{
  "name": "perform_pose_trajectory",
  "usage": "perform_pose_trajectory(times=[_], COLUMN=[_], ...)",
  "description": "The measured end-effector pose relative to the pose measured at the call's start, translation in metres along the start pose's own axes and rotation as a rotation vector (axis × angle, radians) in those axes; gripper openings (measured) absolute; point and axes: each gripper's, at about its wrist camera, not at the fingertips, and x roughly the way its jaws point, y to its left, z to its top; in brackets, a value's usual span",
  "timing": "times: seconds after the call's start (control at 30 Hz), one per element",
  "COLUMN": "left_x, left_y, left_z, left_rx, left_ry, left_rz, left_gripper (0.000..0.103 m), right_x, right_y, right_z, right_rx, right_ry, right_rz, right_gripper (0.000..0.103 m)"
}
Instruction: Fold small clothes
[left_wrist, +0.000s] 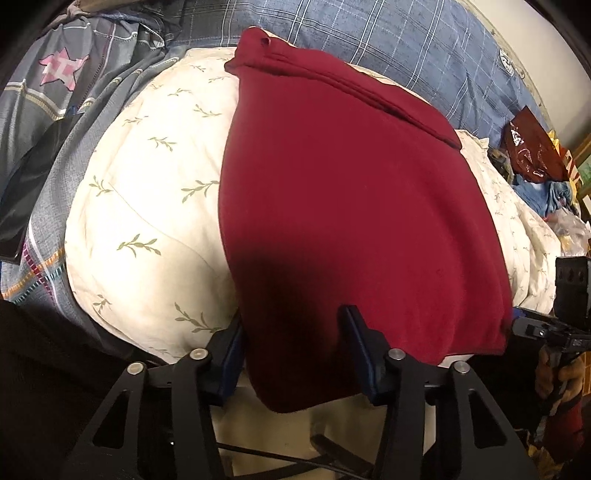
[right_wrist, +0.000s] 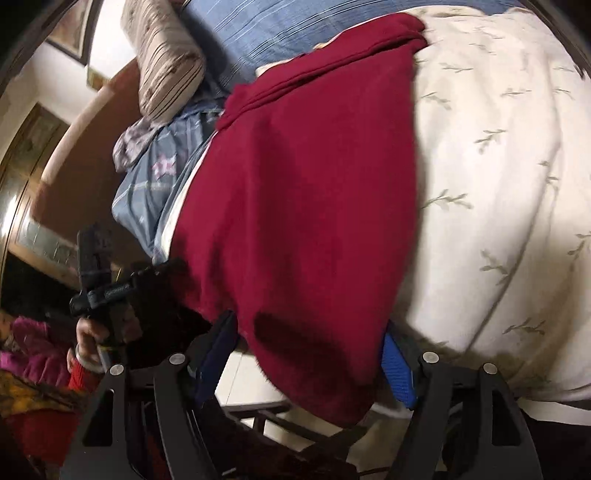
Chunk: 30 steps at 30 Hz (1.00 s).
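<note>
A dark red garment (left_wrist: 351, 206) lies spread on a cream quilt with a green leaf print (left_wrist: 155, 206), its near edge hanging over the bed's edge. My left gripper (left_wrist: 295, 332) is open, its blue-padded fingers (left_wrist: 231, 350) either side of the garment's near left corner. In the right wrist view the same garment (right_wrist: 303, 206) fills the middle. My right gripper (right_wrist: 306, 343) is open and straddles its near right corner, blue pads (right_wrist: 397, 365) at each side. Each gripper shows at the edge of the other's view, the right gripper (left_wrist: 546, 328) and the left gripper (right_wrist: 107, 291).
A blue plaid blanket (left_wrist: 388, 48) lies behind the quilt. A grey patterned sheet with a pink star (left_wrist: 62, 70) is at the left. A striped pillow (right_wrist: 166, 62) and wooden headboard (right_wrist: 85, 122) sit beyond. Bags and clutter (left_wrist: 532, 155) lie at the far right.
</note>
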Motion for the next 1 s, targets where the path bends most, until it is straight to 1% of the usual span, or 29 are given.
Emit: perform_pose_trajectory(times=[0.03,0.07,0.1,0.33,0.37,0.4,0.43,0.47,0.5,0.53,0.57,0.6,0.63,0.7,0.8,0.97,1.0], left_x=[0.0,-0.001,0.0,0.004,0.005,0.006,0.006,0.006,0.006,0.006,0.007,0.007,0.007,0.009,0.01,0.011,0.011], left_y=[0.001,0.002,0.002,-0.001,-0.002,-0.002,-0.002,-0.003,-0.004,-0.004,-0.005,-0.005,-0.006,-0.007,-0.008,-0.009,-0.009], left_z=[0.001,0.001,0.001,0.001,0.001,0.001,0.0,-0.001,-0.002,-0.002,-0.002,-0.002,-0.002,-0.003,-0.003,-0.004,-0.004], left_rx=[-0.003,-0.006,-0.009,-0.007,-0.011,-0.013,-0.013,-0.013,-0.013,-0.012,-0.011,-0.009,-0.006,-0.005,-0.014,-0.007,-0.004], left_ry=[0.002,0.007,0.012,0.002,0.001,0.0,0.0,-0.001,-0.001,-0.001,-0.001,-0.002,-0.003,-0.007,-0.011,-0.013,-0.013], left_rz=[-0.002,-0.013,-0.023,-0.005,-0.005,-0.004,-0.004,-0.003,-0.005,-0.007,-0.009,-0.011,-0.014,-0.019,-0.025,-0.022,-0.021], left_gripper=[0.043,0.038,0.037,0.036,0.037,0.037,0.038,0.039,0.041,0.042,0.044,0.046,0.047,0.05,0.053,0.053,0.052], right_x=[0.0,0.001,0.001,0.012,0.011,0.01,0.008,0.004,0.002,0.0,0.002,0.007,0.013,0.02,0.019,0.018,0.019], right_y=[0.001,0.001,0.0,-0.009,-0.006,-0.003,-0.001,0.001,0.005,0.006,0.007,0.005,0.003,0.001,0.002,0.004,0.005], right_z=[0.0,0.0,0.001,-0.001,-0.002,-0.002,-0.002,-0.001,0.0,0.002,0.003,0.004,0.003,0.002,0.001,-0.006,-0.006], right_rx=[-0.012,-0.013,-0.006,0.046,0.035,0.023,0.015,0.011,0.014,0.018,0.02,0.025,0.033,0.048,0.051,0.076,0.077], right_ry=[0.007,0.011,0.014,0.063,0.067,0.063,0.051,0.032,0.011,-0.006,-0.013,0.0,0.021,0.027,0.02,0.009,0.003], right_rz=[0.007,0.009,0.013,0.029,0.021,0.009,0.014,0.039,0.071,0.085,0.069,0.028,0.008,0.031,0.032,0.073,0.068], right_gripper=[0.073,0.072,0.071,0.07,0.068,0.063,0.06,0.056,0.056,0.056,0.058,0.058,0.058,0.058,0.058,0.058,0.058])
